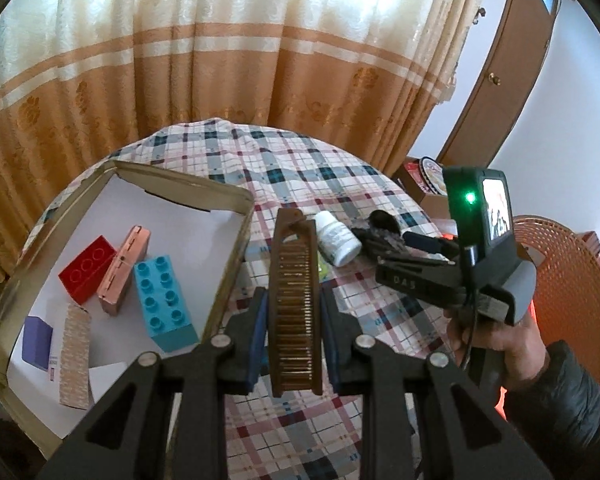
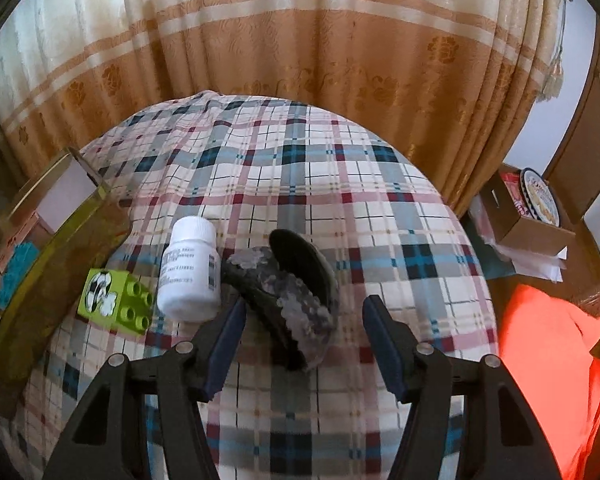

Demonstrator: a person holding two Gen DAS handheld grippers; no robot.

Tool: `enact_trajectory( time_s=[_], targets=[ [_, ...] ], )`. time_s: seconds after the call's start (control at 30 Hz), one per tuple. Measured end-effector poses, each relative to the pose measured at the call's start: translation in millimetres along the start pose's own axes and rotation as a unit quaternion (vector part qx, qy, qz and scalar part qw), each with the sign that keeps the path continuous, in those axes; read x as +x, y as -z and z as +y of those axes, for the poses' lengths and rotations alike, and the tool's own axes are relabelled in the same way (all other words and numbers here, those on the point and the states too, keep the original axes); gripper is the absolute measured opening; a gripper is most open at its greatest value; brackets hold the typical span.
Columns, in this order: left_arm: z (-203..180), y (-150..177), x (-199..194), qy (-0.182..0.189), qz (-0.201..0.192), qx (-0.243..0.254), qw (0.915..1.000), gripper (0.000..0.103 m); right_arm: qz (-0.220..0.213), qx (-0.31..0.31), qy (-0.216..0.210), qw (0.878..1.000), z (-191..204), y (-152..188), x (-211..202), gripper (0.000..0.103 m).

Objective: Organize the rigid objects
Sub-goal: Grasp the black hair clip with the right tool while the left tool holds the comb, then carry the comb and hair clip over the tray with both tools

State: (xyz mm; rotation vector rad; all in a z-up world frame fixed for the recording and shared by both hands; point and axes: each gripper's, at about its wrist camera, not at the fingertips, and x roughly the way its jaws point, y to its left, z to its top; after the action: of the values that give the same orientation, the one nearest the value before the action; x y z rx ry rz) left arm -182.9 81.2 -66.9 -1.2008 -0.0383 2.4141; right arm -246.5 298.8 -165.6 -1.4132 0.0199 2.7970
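My left gripper (image 1: 293, 305) is shut on a brown comb (image 1: 294, 300) and holds it above the plaid table, just right of the gold tin tray (image 1: 236, 264). The tray holds a red brick (image 1: 86, 274), a teal brick (image 1: 165, 298), a pink box (image 1: 123, 274), a purple block (image 1: 37, 342) and a patterned strip (image 1: 75, 360). My right gripper (image 2: 304, 320) is open around a black and grey hair claw clip (image 2: 284, 288) on the table. A white pill bottle (image 2: 190, 268) and a green brick (image 2: 116, 300) lie left of the clip.
The round table has a plaid cloth (image 2: 300, 168) and stands before orange curtains. A cardboard box (image 2: 532, 216) with a round tin sits at the right. An orange woven chair (image 1: 568, 280) stands right of the table.
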Motion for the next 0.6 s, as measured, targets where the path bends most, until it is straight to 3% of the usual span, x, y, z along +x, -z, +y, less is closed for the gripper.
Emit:
enact_trajectory(
  time_s=[0.07, 0.17, 0.43, 0.6],
  targets=[
    [2.6, 0.7, 0.4, 0.000, 0.001, -0.003, 1.0000, 0.024, 0.004, 0.003, -0.006, 1.000, 2.4, -3.3, 5.2, 0.063],
    [6.5, 1.4, -0.2, -0.003, 0.001, -0.006, 1.0000, 0.024, 0.011, 0.001, -0.006, 1.000, 7.8, -4.0, 9.9, 0.047],
    [16.3, 7.7, -6.2, -0.008, 0.002, -0.016, 0.9998, 0.024, 0.016, 0.052, -0.021, 0.998, 0.0, 4.1, 1.3, 0.046],
    [21.8, 10.9, -12.6, -0.029, -0.003, -0.016, 0.9994, 0.024, -0.003, 0.108, -0.026, 0.994, -5.6, 16.6, -27.4, 0.046]
  ],
)
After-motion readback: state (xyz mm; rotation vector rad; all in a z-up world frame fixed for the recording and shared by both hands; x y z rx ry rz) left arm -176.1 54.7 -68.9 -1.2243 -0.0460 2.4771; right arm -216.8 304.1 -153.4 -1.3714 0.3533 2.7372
